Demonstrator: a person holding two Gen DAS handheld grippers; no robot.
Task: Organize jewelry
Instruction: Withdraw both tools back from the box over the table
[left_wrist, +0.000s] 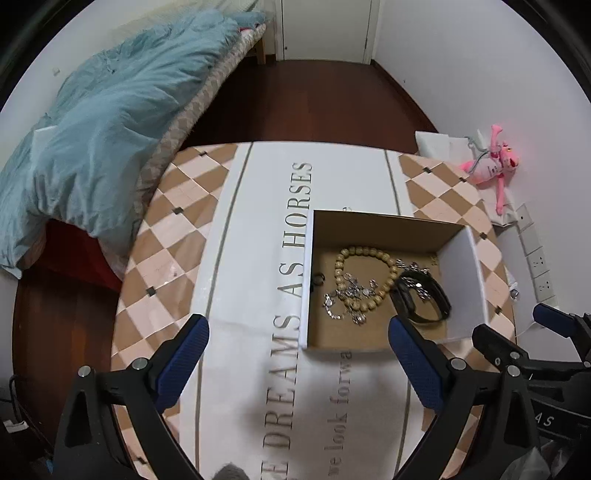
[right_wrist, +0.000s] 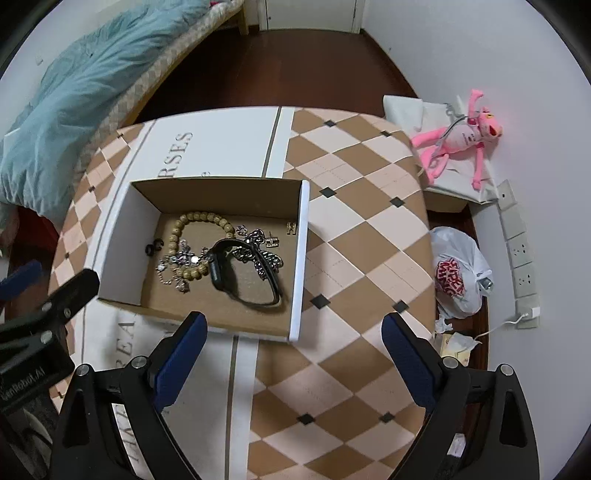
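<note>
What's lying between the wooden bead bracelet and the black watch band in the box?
A tangled silver chain, draped over the bracelet beside the band; clearest in the right wrist view.

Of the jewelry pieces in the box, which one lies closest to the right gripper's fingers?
The black wristband: a dark smooth loop at the box's near side, ahead of the open right gripper; the wooden bead bracelet sits farther back.

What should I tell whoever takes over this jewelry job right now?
Left gripper: open, empty, near the box.
Right gripper: open, empty, at the box's front edge.
In the box: bead bracelet, black band, silver chains, small gold pieces, dark ring, all tangled together.
Done: jewelry gathered in the box; none visible on the tablecloth.
Left: maybe untangling.
</note>
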